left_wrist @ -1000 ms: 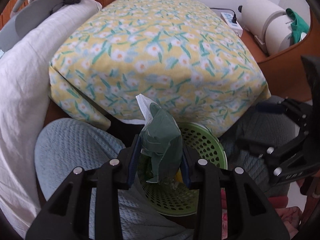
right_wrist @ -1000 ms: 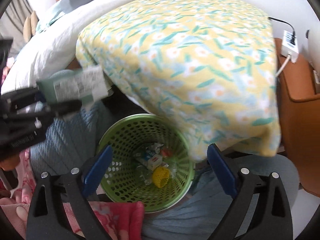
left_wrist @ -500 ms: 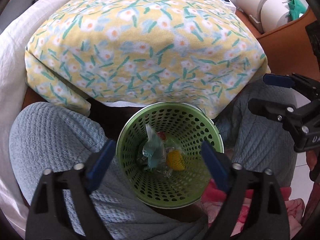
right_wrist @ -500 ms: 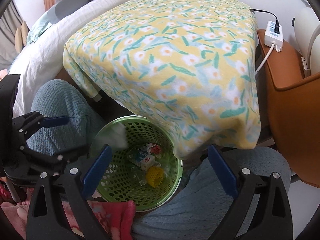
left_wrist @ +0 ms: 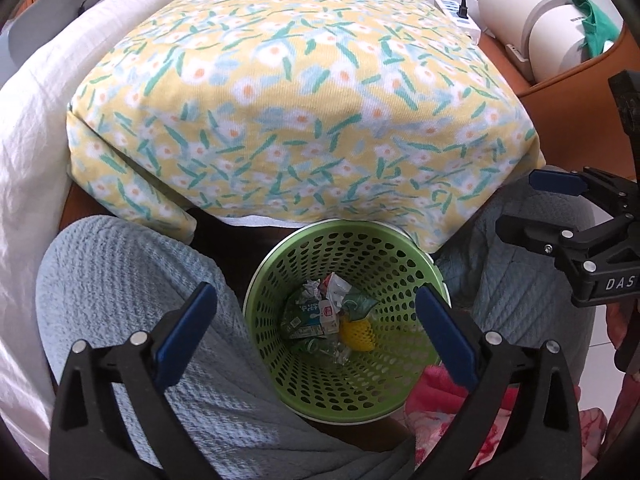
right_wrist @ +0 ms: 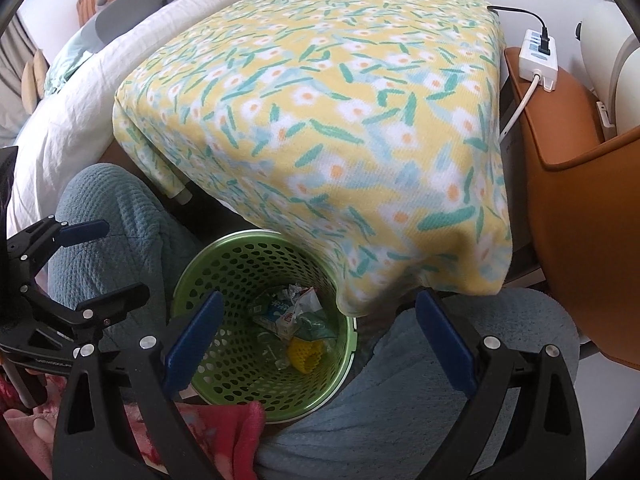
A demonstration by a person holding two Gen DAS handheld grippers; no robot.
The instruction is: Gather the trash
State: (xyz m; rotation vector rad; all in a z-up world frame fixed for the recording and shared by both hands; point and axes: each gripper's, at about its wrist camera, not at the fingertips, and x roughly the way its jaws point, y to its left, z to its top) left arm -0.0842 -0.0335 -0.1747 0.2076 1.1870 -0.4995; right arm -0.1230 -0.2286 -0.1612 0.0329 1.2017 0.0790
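A: Nearest us, what do we hold?

B: Nothing. Our left gripper (left_wrist: 316, 326) has just been opening, its jaws now wide and empty; our right gripper (right_wrist: 320, 330) gapes too.

A: And the trash?

B: The crumpled wrappers (left_wrist: 320, 314) lie in the green basket (left_wrist: 404, 276) between our knees. Beyond it, the flowered tabletop (left_wrist: 304, 92) looks clear, so we judge little remains.

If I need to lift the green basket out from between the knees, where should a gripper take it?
Pinch the near rim of the green basket from straight above, one finger inside. It stands upright, the far rim is tucked under the floral cloth, and the knees flank its sides.
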